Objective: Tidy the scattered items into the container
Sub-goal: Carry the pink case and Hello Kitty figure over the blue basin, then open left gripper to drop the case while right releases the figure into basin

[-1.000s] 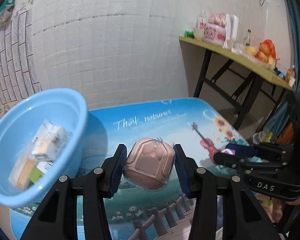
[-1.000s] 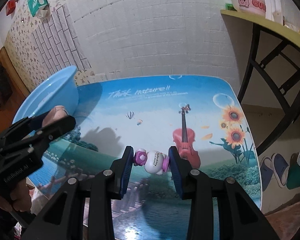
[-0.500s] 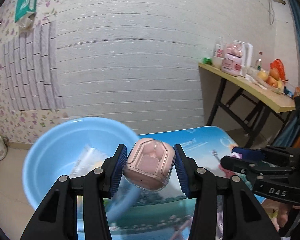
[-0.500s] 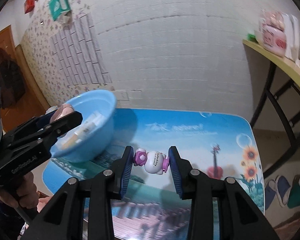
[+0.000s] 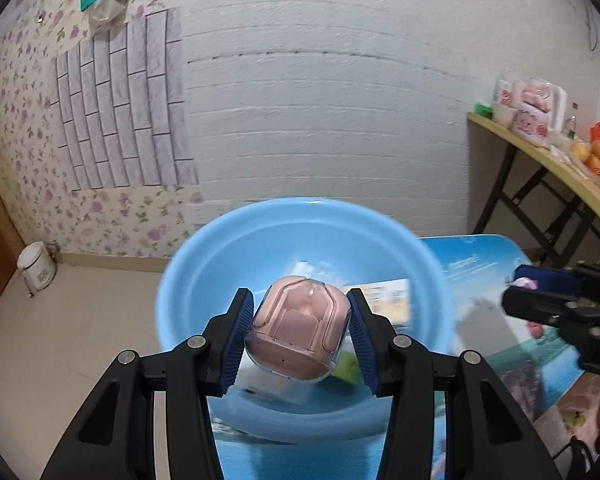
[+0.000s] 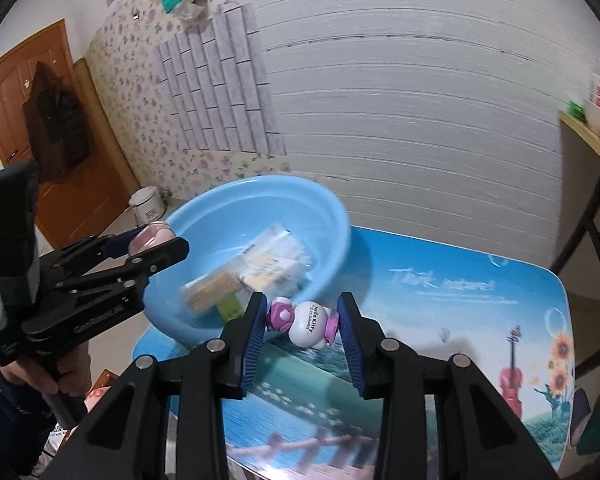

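While the pink translucent earbud case (image 5: 298, 334) is clamped in the left tongs (image 5: 300, 336) above the round blue plastic basin (image 5: 428, 280), it should be lowered before release. The white-and-purple cat figurine (image 6: 306, 322), clamped in the right tongs (image 6: 302, 326), waits over the tabletop (image 6: 440, 300) at the basin's 4 o'clock.
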A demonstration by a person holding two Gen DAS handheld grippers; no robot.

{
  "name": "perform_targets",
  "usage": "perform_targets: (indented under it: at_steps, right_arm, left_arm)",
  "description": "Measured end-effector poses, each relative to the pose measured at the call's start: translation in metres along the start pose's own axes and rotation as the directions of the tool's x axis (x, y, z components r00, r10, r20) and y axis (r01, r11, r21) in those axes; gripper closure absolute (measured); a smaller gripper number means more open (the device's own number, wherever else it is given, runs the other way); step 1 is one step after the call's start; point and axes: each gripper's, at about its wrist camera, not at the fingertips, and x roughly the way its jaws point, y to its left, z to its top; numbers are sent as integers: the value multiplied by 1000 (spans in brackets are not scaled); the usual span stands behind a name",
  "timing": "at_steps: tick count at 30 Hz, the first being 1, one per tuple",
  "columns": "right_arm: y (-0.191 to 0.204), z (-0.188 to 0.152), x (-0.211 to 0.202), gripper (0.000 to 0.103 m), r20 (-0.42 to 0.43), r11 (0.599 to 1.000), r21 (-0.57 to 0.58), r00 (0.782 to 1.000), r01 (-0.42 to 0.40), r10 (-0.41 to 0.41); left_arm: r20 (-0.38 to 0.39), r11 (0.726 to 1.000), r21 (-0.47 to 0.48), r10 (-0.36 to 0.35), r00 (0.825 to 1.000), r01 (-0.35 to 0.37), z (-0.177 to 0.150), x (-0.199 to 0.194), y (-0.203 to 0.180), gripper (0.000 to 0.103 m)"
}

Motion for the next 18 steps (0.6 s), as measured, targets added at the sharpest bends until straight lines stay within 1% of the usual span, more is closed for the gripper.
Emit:
perform_targets:
  at_steps: [2, 6, 10, 12, 13, 15, 18]
  right_arm:
    - [8, 5, 4, 65, -5, 1000, -12, 1000, -6, 6]
    - [17, 16, 9, 65, -10, 999, -32, 1000, -15, 15]
    - [23, 21, 22, 65, -41, 999, -49, 999, -15, 13]
    - [27, 22, 33, 65, -59, 998, -58, 998, -17, 14]
    - [28, 22, 37, 65, -64, 998, -60, 998, -18, 15]
    - [27, 24, 48, 65, -76, 998, -64, 997, -21, 16]
    - [29, 28, 66, 65, -94, 997, -68, 995, -24, 17]
  left_arm:
    - [-17, 1000, -8, 20, 1000, -20, -1, 9, 12, 57]
    - [-39, 1000, 9, 22, 999, -21, -1, 26, 20, 57]
    - [-61, 999, 8, 33, 998, -32, -1, 41, 25, 57]
    - [-57, 1000, 9, 26, 998, -25, 0, 45, 26, 46]
    - [-45, 1000, 13, 25, 999, -25, 1, 45, 27, 38]
    - [-10, 999, 35, 16, 1000, -15, 3, 43, 26, 36]
    - [10, 998, 55, 14, 1000, -15, 6, 42, 25, 32]
